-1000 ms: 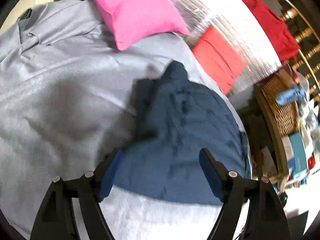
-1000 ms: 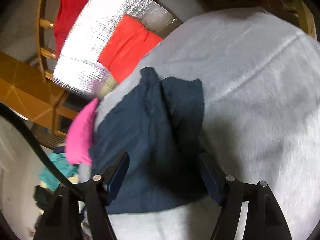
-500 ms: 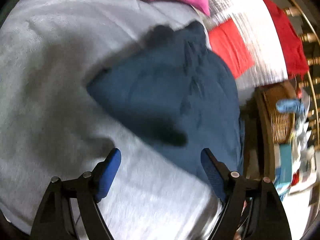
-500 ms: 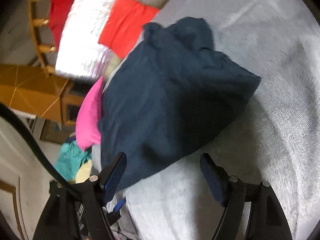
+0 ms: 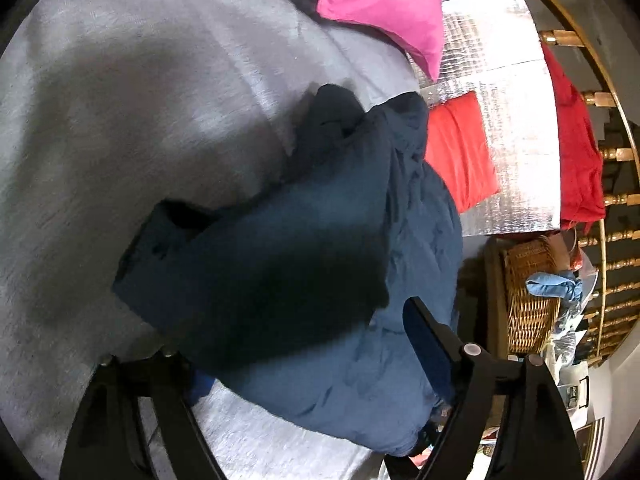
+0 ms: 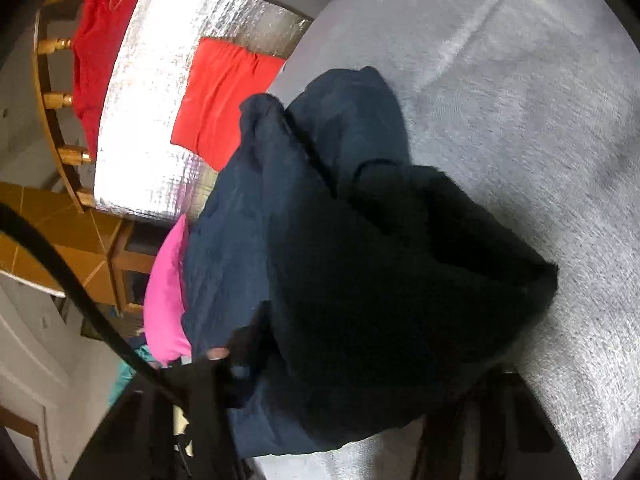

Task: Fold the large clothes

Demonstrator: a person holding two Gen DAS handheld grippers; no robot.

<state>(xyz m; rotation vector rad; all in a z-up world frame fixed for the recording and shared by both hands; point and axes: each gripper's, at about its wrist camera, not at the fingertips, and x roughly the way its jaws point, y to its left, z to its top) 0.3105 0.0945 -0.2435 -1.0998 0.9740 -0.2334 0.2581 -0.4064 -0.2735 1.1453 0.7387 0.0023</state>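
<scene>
Navy garment (image 5: 320, 264) (bunched) lies between both grippers' jaws.

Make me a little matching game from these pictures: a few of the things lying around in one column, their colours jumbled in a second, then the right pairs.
Things:
1. the big garment the grippers are reaching into
2. the pillow at the far side of the bed
3. the folded cloth on the shiny sheet
4. the bed cover

Colours:
A. light grey
B. orange-red
C. dark navy blue
D. bright pink

Pairs: 1-C, 2-D, 3-B, 4-A
</scene>
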